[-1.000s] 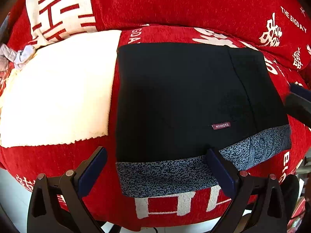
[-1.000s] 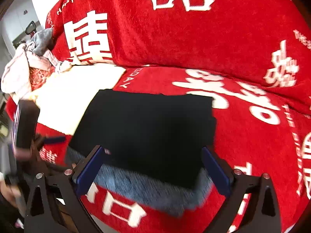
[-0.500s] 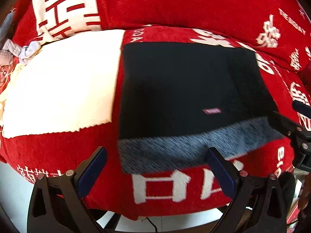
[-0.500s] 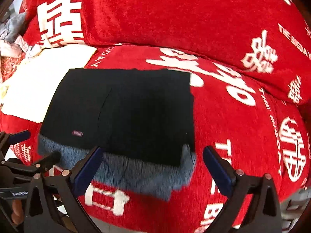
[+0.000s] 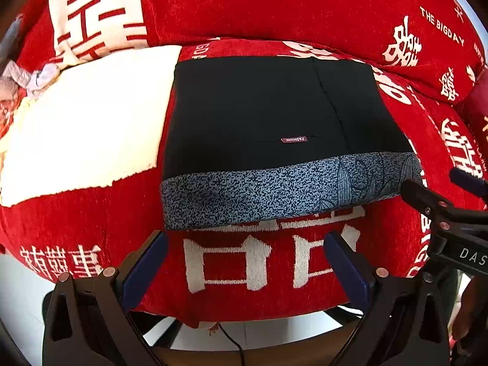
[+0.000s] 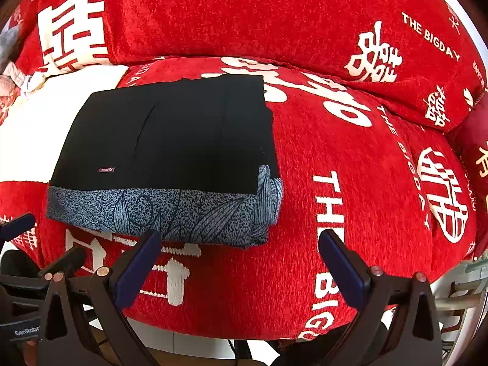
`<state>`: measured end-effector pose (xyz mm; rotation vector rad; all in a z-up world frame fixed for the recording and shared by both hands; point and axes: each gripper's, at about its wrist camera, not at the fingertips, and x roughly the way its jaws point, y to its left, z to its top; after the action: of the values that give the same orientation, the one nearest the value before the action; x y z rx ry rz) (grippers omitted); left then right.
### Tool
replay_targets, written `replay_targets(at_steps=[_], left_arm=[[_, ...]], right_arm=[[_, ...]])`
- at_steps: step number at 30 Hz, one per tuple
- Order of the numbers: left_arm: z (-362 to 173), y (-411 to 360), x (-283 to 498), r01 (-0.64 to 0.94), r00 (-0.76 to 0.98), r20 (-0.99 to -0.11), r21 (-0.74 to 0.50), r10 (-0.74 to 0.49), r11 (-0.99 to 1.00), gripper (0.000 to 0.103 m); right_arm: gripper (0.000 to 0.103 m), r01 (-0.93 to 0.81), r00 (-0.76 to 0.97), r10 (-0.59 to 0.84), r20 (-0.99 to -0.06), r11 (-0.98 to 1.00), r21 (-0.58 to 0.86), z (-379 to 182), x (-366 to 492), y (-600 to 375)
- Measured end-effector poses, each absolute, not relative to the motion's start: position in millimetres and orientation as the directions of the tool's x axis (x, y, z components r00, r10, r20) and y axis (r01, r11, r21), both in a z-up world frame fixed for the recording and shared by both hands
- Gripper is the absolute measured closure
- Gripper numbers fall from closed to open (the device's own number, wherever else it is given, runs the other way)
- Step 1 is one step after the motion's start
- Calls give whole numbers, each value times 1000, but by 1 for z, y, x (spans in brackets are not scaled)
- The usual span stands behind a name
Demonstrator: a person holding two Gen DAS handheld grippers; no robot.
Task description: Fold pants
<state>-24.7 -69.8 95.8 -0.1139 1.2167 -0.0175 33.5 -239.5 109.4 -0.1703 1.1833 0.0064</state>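
Bright even light, sharp, fisheye-warped edges

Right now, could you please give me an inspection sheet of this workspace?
Surface: red sofa cover with white lettering.
Job's things: black pants folded flat, blue patterned band along the near edge.
Clutter: white cloth left of the pants; bundled clothes far left.
Grippers: left gripper and right gripper open, off the pants.
Cables: thin dark cable below the sofa edge.
Surroundings: pale floor.

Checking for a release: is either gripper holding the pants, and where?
Nothing is held: left gripper and right gripper are open, short of the pants.
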Motion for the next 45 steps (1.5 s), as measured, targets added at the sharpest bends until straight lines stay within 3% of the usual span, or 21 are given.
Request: replay_targets(at_steps=[8, 45], left_arm=[[99, -69, -30, -74, 351, -935, 18, 43, 997, 1], [93, -75, -28, -62, 319, -947, 24, 42, 998, 1]], right_arm=[[0, -97, 357, -98, -929, 985, -141, 102, 32, -237], [0, -126, 337, -99, -936, 981, -149, 93, 39, -227]])
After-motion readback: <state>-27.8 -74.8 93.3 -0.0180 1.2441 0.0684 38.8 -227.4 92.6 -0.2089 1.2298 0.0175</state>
